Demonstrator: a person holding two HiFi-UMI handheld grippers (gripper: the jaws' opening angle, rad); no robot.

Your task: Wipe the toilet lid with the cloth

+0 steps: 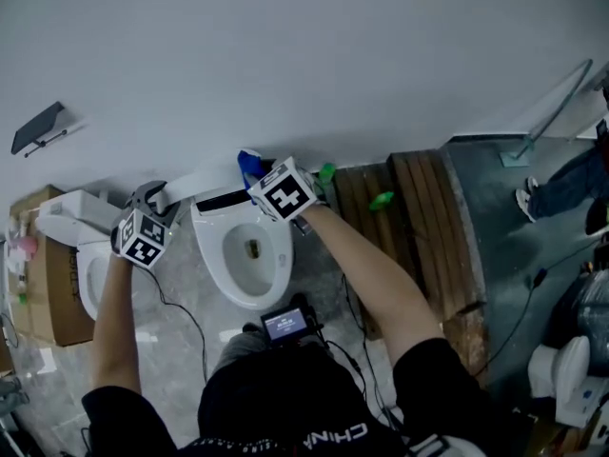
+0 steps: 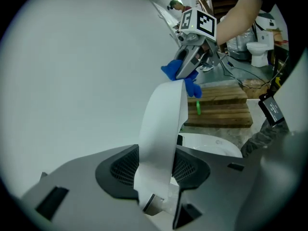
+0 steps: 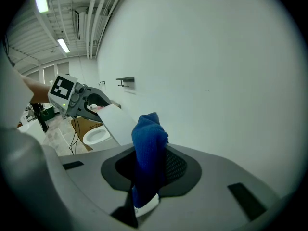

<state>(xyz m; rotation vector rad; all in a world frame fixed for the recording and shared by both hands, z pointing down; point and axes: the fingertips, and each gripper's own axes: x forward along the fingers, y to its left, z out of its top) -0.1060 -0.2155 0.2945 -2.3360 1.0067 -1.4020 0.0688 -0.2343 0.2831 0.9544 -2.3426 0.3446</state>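
The white toilet lid (image 1: 205, 181) stands raised over the open bowl (image 1: 217, 250). My left gripper (image 1: 152, 198) holds the lid's left end. In the left gripper view the lid (image 2: 161, 124) fills the gap between the jaws of the left gripper (image 2: 156, 172), and both pads touch it. My right gripper (image 1: 257, 175) is shut on a blue cloth (image 1: 249, 165) at the lid's other end. In the right gripper view the cloth (image 3: 148, 148) hangs bunched between the jaws of the right gripper (image 3: 147, 172), with the lid (image 3: 118, 124) and the left gripper (image 3: 94, 105) beyond it.
A second toilet (image 1: 90, 265) and a cardboard box (image 1: 57, 293) stand at the left. A wooden pallet (image 1: 419, 227) with a green object (image 1: 381, 199) lies to the right. The white wall is close behind the lid, and a dark bracket (image 1: 38, 127) is mounted on it.
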